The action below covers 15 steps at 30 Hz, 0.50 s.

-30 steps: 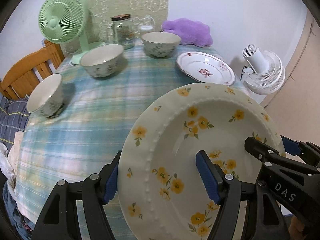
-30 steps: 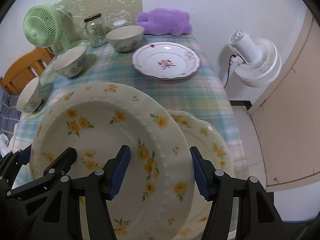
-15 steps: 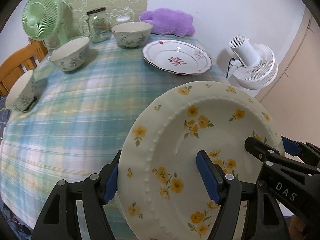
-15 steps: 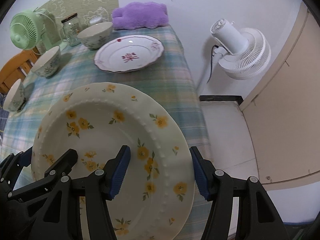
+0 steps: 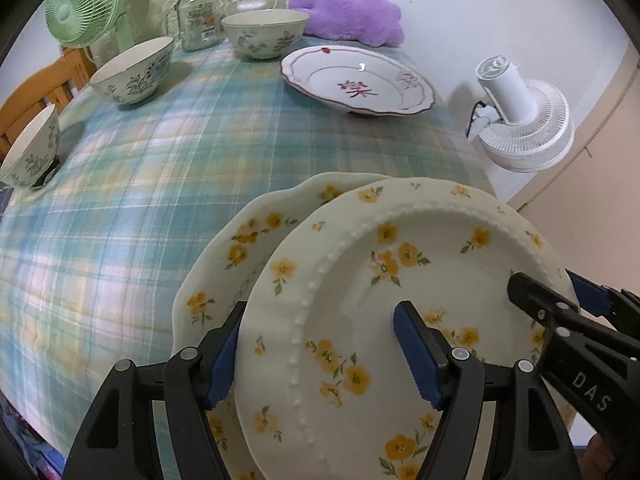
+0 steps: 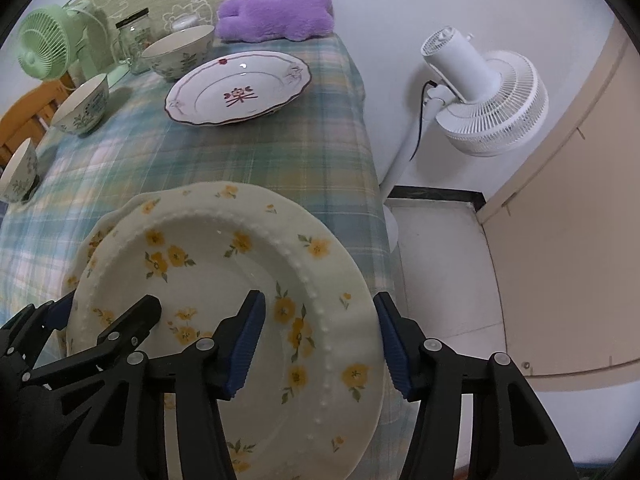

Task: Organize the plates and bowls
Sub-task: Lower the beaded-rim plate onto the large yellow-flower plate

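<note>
Though mostly beneath top plate (image 5: 360, 280), lower plate (image 5: 240, 248).

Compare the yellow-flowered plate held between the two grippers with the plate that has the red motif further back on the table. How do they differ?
The yellow-flowered plate has scattered yellow flowers and a beaded ridge; the red-motif plate has one red centre mark and a dark-lined scalloped rim. The yellow-flowered plate is held tilted, both grippers on its rim, over a similar plate; the red-motif plate lies flat, untouched, on the tablecloth. Both are pale, round and empty.
</note>
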### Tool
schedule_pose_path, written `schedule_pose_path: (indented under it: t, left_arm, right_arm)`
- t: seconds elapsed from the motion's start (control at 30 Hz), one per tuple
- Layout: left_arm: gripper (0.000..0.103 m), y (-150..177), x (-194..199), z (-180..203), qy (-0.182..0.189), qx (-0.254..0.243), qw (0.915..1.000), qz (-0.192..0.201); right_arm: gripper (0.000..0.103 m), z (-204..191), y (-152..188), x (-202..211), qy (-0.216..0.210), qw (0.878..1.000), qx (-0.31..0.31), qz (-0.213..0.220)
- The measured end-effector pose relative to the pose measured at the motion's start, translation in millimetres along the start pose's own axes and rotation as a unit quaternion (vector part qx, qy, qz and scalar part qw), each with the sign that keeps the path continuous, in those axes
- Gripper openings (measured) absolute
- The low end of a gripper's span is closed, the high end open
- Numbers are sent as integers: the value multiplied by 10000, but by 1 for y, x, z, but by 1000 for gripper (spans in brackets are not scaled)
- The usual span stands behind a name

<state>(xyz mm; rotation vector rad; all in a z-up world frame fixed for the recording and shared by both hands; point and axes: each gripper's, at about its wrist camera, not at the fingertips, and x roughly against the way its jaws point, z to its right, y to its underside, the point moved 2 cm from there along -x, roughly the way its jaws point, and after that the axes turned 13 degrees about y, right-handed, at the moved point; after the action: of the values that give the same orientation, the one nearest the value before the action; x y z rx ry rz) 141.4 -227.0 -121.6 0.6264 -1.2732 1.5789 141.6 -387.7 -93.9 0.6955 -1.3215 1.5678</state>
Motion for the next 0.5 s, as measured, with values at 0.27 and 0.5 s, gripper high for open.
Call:
schedule_pose_path:
  t: [0.27, 0.5]
  left_arm:
    - [78, 0, -2, 4, -186, -140, 9997, 30]
    - [84, 1, -4, 7, -295, -197, 9993, 71]
  right_arm:
    - [53, -1, -1, -7, -58, 10000, 29, -66]
    - [45, 2, 1, -5, -49, 9999, -92, 4]
